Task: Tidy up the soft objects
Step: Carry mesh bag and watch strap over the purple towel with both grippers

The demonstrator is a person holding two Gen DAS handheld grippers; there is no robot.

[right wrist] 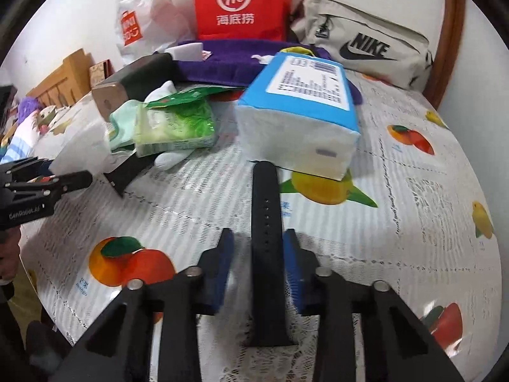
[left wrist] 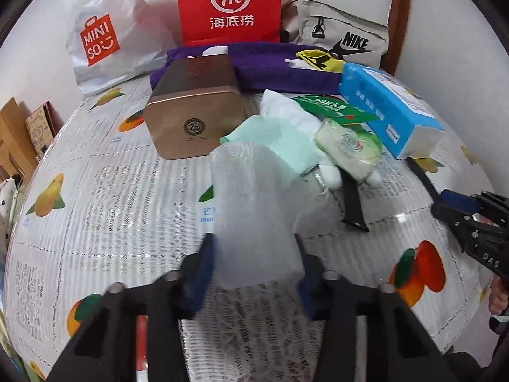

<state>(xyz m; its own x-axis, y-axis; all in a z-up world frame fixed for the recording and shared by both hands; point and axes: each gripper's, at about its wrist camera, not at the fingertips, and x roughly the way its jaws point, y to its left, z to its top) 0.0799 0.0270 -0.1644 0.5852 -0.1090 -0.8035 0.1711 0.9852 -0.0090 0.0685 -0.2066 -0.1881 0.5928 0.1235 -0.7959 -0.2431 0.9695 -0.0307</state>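
Left gripper [left wrist: 254, 273] clamps a translucent mesh pouch [left wrist: 251, 203], lifted ahead of it. Beyond, blue tissue pack [left wrist: 388, 108], gold tin [left wrist: 194, 108], green wipes packet [left wrist: 348, 148] lie heaped, unsorted; most work remains. Right gripper [right wrist: 257, 267] straddles a black strap [right wrist: 265, 222], jaws narrow, contact probably not made.

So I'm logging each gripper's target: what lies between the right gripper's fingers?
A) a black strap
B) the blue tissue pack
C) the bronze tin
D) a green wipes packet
A: the black strap runs lengthwise between the open fingers of the right gripper, not yet clamped.
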